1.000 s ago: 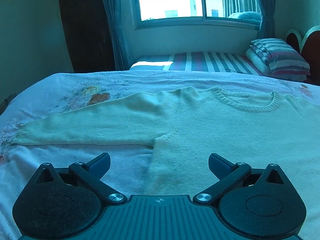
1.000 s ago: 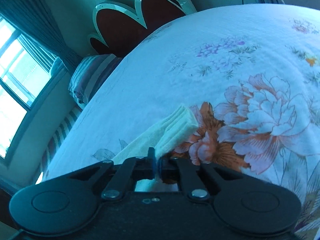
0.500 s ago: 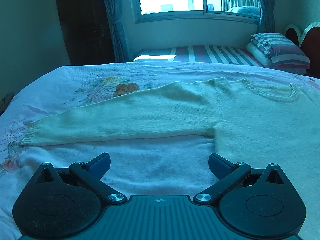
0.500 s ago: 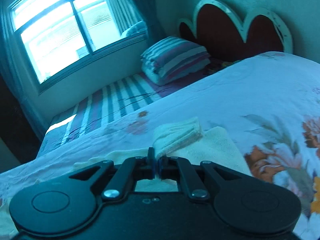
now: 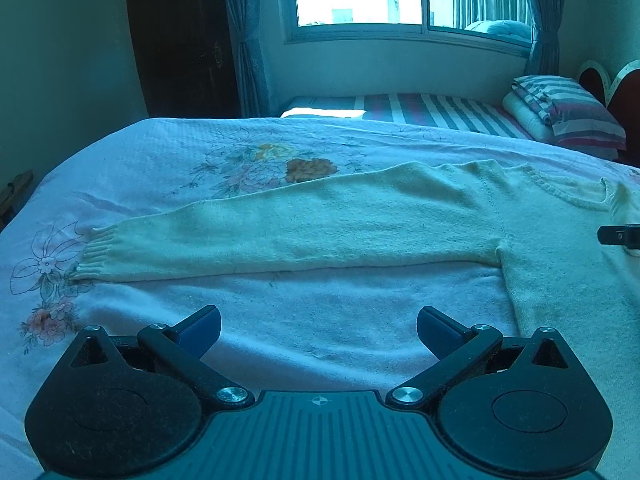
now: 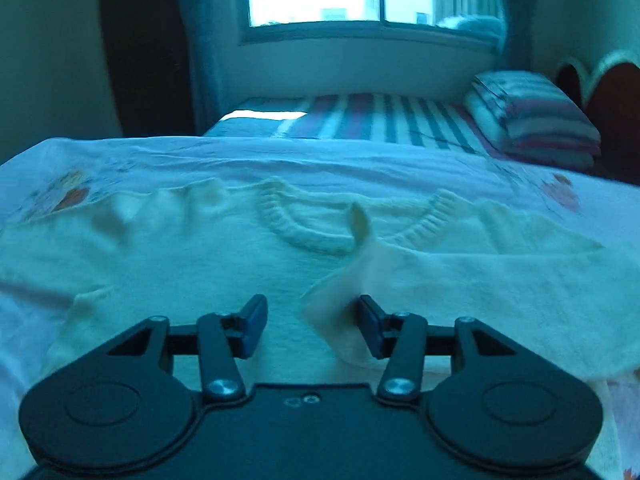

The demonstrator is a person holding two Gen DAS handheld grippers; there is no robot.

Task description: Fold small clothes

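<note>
Left wrist view: a cream knitted sweater [image 5: 400, 220] is being shown spread flat on the floral bedspread [image 5: 160, 160], its long sleeve [image 5: 260, 240] lying stretched out toward the left with the ribbed cuff [image 5: 94, 256] near the bed's edge. The left gripper [image 5: 318, 330] is being held low above bare bedspread just short of that sleeve, jaws spread wide and empty. In the right wrist view, the right gripper [image 6: 308, 326] is being held level over the sweater's body, jaws parted, with the folded-in opposite sleeve [image 6: 356, 280] lying loose between them, blurred. The sleeve-folding step is judged to be in hand; next, the outstretched cuff is likely needing to be pinched and carried across the body.
</note>
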